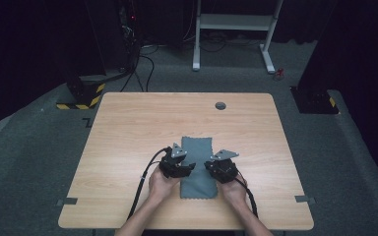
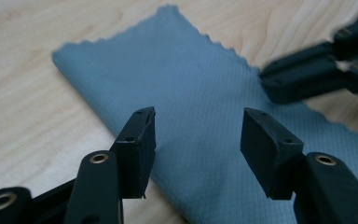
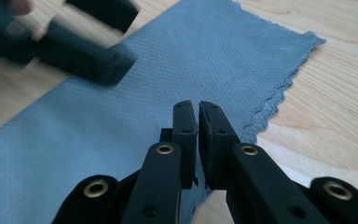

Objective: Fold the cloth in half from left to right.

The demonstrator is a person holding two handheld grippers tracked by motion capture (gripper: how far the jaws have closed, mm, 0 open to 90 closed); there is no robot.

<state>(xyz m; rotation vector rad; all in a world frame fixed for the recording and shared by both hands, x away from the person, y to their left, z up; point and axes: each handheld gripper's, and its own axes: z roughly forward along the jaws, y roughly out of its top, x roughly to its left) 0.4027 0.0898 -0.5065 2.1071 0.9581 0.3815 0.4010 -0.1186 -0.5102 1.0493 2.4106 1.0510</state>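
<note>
The high view looks forward and down from above the person's side, taking in the whole table (image 1: 128, 123) and the floor beyond. Each gripper view sits low and close over the table, looking along its own fingers (image 2: 140, 140). All three share the grey cloth (image 1: 197, 167); each gripper view catches the other gripper, blurred

Other gripper (image 3: 74, 51) was motion-blurred in right gripper view, top cut by frame. Cloth (image 1: 198, 167) mid-section hidden under both grippers in high view. Forearms cut off at bottom edge.
</note>
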